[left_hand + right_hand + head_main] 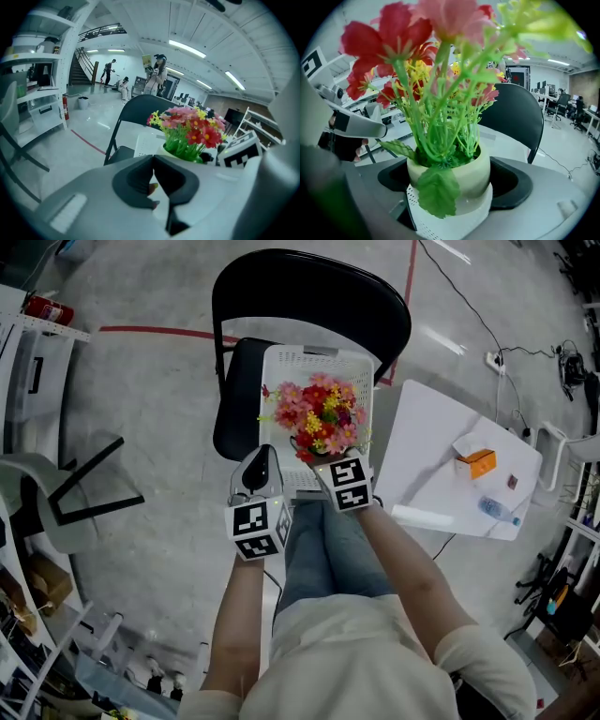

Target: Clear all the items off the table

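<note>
A cream pot of red, pink and yellow flowers [320, 416] hangs over the white perforated basket [286, 360] on the black chair [309, 287]. My right gripper [321, 463] is shut on the flower pot [457, 176], with a dark pad on each side of it. The basket's rim [440, 220] shows just beneath the pot. My left gripper [264, 459] hovers at the basket's near left edge, shut with nothing in it [152, 164]. In the left gripper view the flowers [192, 129] are just ahead to the right. The left gripper [351, 124] appears at the left of the right gripper view.
A white table [431, 432] stands to the right with an orange box [478, 462], a plastic bottle [497, 510], a small brown item [512, 481] and a long white object [427, 517]. Shelving [28, 362] lines the left. Cables [469, 306] run across the floor.
</note>
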Tool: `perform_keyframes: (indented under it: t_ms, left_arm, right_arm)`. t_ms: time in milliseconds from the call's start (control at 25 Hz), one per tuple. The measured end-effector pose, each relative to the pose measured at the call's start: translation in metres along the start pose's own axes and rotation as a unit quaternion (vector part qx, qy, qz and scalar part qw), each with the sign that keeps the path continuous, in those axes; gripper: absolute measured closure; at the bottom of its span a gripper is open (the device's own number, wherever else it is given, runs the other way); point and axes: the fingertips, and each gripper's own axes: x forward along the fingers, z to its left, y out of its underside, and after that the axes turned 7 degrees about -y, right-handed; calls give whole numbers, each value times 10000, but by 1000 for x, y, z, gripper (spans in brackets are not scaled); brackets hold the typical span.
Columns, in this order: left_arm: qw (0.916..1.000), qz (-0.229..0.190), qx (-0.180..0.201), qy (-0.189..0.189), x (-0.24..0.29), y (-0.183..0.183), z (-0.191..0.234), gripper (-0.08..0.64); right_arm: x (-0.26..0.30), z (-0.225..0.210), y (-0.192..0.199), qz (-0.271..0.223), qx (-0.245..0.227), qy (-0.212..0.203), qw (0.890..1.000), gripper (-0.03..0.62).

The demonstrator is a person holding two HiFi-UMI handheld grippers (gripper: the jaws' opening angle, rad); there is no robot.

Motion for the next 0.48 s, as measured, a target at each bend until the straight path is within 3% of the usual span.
perform_keyframes:
  t_ms: [480]
  left_arm:
    - [9996, 123, -193, -143, 34, 18, 6, 551]
  right_arm:
    - [64, -35, 30, 160, 140, 126, 9997, 89]
